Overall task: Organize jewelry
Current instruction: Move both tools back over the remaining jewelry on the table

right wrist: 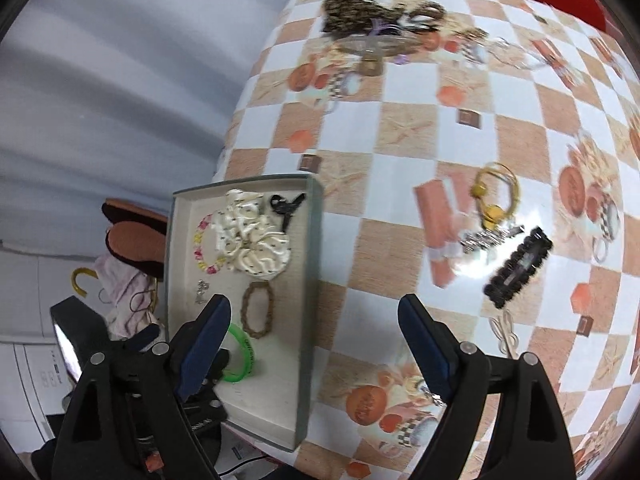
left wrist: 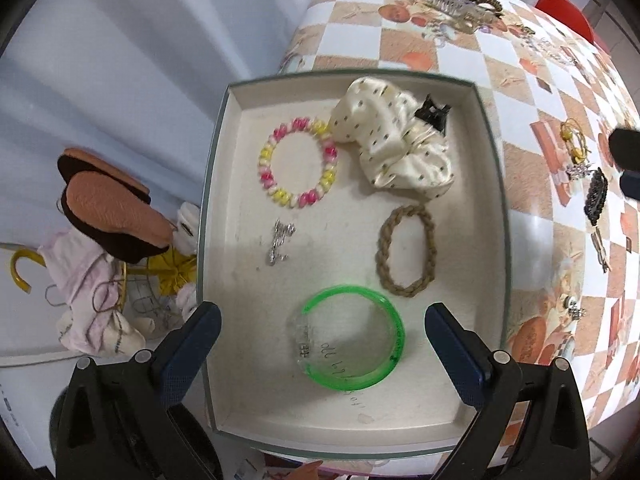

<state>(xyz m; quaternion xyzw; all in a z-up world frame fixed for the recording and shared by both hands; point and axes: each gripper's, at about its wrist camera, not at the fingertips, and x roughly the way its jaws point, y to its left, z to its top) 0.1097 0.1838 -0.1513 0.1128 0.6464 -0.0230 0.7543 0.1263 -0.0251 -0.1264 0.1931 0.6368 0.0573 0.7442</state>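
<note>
A green bangle (left wrist: pixel 352 338) lies flat in the shallow white tray (left wrist: pixel 486 200), near a braided brown band (left wrist: pixel 406 250).

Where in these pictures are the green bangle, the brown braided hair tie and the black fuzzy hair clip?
green bangle (left wrist: pixel 394 322): left wrist view, on its right rim.
brown braided hair tie (left wrist: pixel 385 258): left wrist view, on its left strand.
black fuzzy hair clip (right wrist: pixel 518 266): right wrist view, on its middle.

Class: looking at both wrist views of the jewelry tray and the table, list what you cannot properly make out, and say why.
- Green bangle: right wrist view, partly hidden behind a claw finger.
- Far pile of accessories: right wrist view, blurred.
- Small silver piece in the tray: left wrist view, too small to identify.
</note>
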